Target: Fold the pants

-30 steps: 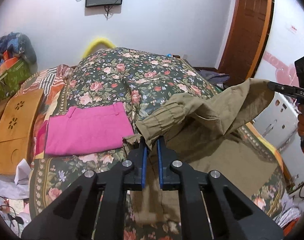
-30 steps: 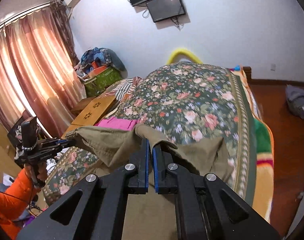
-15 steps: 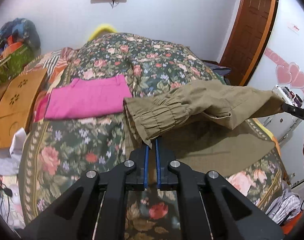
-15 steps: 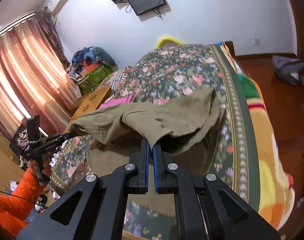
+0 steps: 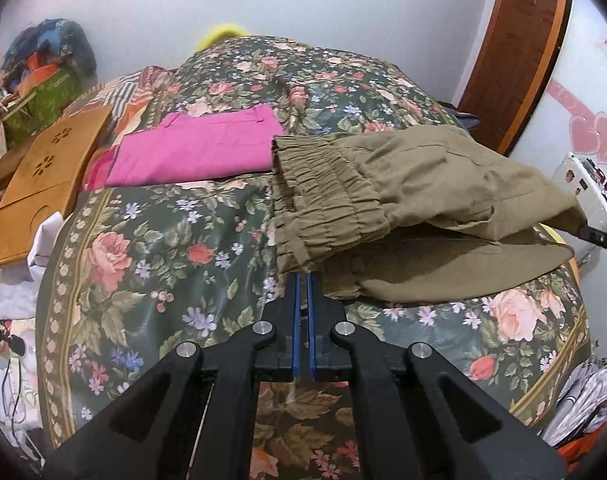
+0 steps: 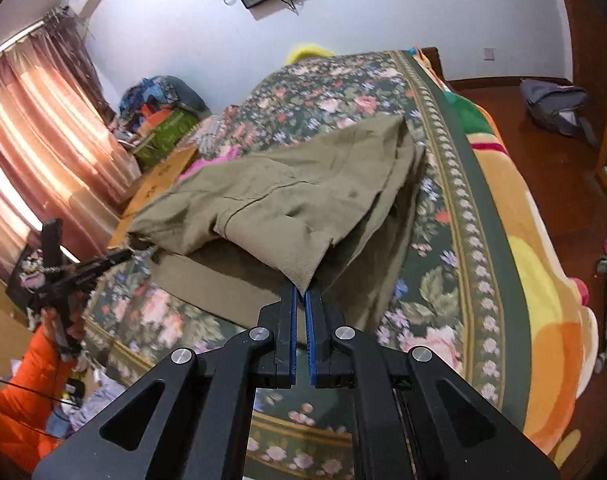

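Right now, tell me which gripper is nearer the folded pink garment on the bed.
Left. The left gripper grips the khaki pants cuff just beside the folded pink garment; the right gripper holds their far corner.

I see soft, even room light with warm daylight glowing through the curtains [image 6: 35, 152], slight motion blur on the right view, and fisheye bending with dark corners.

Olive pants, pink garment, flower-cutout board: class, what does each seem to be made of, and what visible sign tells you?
Olive pants: matte woven cloth, probably cotton; soft creases, gathered elastic cuff, fine ribbing in the right wrist view.
Pink garment: smooth matte fabric; lies flat, stitched seams.
Flower-cutout board: likely wood or bamboo; tan, rigid, clean cutouts.
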`<state>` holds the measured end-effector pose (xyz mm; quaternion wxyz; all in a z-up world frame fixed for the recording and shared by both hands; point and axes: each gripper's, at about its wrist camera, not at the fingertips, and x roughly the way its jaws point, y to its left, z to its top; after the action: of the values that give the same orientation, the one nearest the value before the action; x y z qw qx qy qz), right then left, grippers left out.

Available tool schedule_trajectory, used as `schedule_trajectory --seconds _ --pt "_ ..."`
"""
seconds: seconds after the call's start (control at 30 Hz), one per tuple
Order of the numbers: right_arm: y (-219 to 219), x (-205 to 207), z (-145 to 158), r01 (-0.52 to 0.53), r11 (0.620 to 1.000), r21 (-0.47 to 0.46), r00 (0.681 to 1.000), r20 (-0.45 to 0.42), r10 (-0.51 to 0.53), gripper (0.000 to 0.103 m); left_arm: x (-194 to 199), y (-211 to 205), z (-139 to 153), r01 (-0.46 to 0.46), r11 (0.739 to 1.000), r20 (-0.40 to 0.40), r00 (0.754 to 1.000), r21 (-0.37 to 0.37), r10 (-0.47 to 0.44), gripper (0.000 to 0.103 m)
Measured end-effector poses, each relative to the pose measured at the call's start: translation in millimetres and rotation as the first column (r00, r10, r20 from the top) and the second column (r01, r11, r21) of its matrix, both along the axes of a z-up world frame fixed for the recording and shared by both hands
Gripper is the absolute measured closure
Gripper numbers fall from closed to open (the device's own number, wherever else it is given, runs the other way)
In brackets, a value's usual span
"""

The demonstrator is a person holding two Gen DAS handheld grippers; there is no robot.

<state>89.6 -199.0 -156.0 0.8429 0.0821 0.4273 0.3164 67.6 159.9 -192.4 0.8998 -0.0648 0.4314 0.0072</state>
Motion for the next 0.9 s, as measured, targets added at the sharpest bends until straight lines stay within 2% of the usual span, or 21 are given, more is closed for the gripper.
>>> schedule_trajectory --seconds 0.27,0.4,0.5,0.6,0.63,0.73,0.9 --pt "-10 -3 -16 0.061 0.992 -0.107 0.997 -0.034 -0.064 0.098 3 9 12 -0.057 0.997 -0.008 0.998 0.061 0.057 0.101" --pt "-24 -4 -6 0.102 0.983 -0.154 0.994 -0.017 -0.105 0.098 12 1 32 -0.045 0.995 0.020 0.999 0.086 0.043 0.100" --pt "-33 -2 9 0.139 0.977 -0.160 0.990 0.011 -0.139 0.098 23 -10 43 -0.023 0.996 0.034 0.999 0.081 0.020 0.092" --pt "-29 4 29 0.145 0.977 -0.155 0.989 0.066 -0.136 0.096 39 -30 52 0.017 0.997 0.049 0.999 0.074 -0.020 0.080" --pt "-22 8 34 0.134 0.980 -0.144 0.989 0.079 -0.124 0.093 44 -36 52 0.028 0.997 0.051 0.998 0.075 -0.031 0.077" --pt "-1 18 38 0.097 0.989 -0.112 0.992 0.097 -0.086 0.085 58 -56 46 0.071 0.995 0.037 0.997 0.071 -0.074 0.076" --pt "38 30 16 0.019 0.994 -0.110 0.999 0.048 -0.014 0.083 66 -72 18 0.109 0.993 -0.032 0.994 0.049 -0.108 0.076"
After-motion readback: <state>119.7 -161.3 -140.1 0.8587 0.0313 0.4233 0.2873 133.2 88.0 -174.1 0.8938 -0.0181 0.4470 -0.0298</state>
